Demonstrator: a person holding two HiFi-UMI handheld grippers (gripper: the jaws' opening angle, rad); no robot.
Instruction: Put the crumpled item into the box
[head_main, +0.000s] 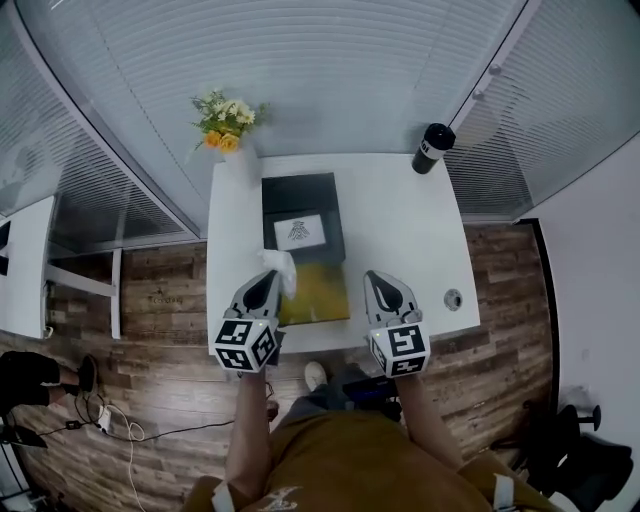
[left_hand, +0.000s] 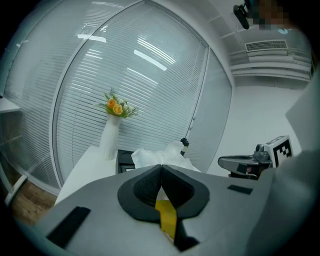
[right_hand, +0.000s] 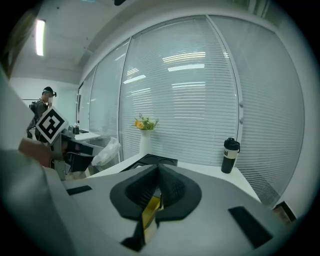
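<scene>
One white rectangular table (head_main: 400, 235) carries everything. Just right of the left claw (head_main: 267, 282) sits the open yellow-lined box (head_main: 320, 295), close by so the drop is short, I'd say. The left claw is clamped on the crumpled white paper wad (head_main: 283, 266), which bulges past its tips by the box's left rim. The right claw (head_main: 386, 288), closed and empty, waits right of the box.
</scene>
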